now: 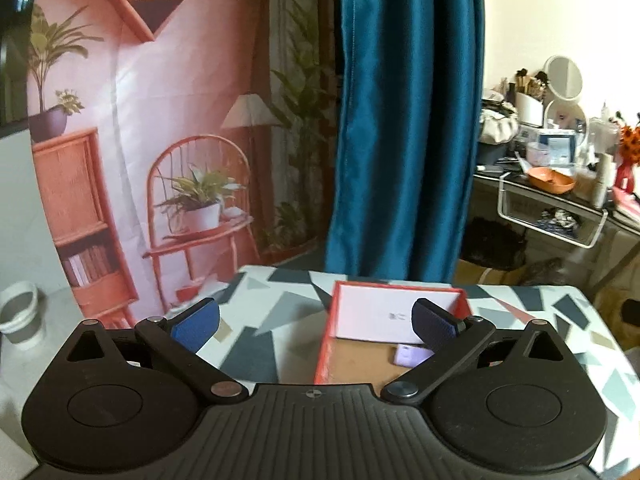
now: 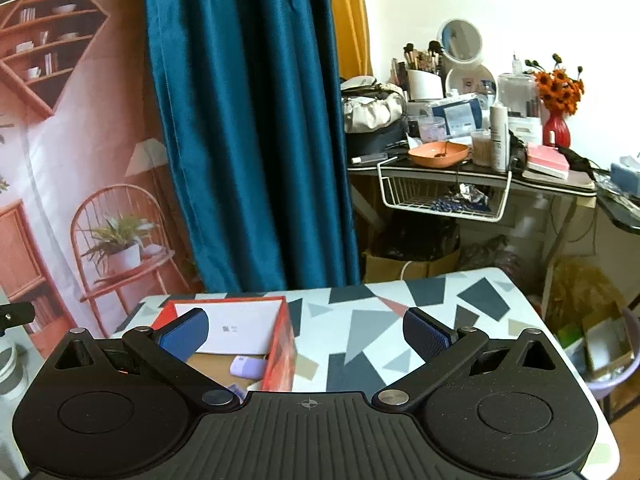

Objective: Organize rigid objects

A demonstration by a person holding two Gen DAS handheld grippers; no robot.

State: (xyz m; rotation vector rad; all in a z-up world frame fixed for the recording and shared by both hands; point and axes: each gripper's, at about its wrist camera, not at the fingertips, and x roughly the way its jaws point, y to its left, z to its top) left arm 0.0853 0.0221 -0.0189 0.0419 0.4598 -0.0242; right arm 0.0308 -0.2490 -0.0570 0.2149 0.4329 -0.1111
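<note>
blue-padded left tool (image 1: 315, 326) stands spread to its widest, nothing between the pads, touching nothing; it hangs above the surface (image 1: 276, 316). right tool (image 2: 306, 334) is likewise spread wide and empty, also clear of the surface.

red box (image 1: 326, 344), open-topped with a brown cardboard floor, sits on the patterned surface ahead of the left tool and slightly to its right; from the right tool it lies ahead and to the left. a white card (image 1: 376, 316) leans against the box's far inner wall. small dark print sits at the card's centre; it is too small to read. a lilac rectangular object (image 1: 410, 356) lies on the box floor near the card's lower edge, partly hidden behind the left tool's right finger. in the right wrist view a second lilac piece (image 2: 236, 391) shows lower in the box, mostly hidden.

edges and room: the surface ahead of the right tool is bare from the box's right wall to the right edge. the far edge runs just behind the box, with a teal curtain (image 1: 404, 120) hanging beyond it. left of the box, a strip of bare surface reaches the left edge. a cluttered desk (image 2: 460, 164) stands well apart, beyond the far right corner.
</note>
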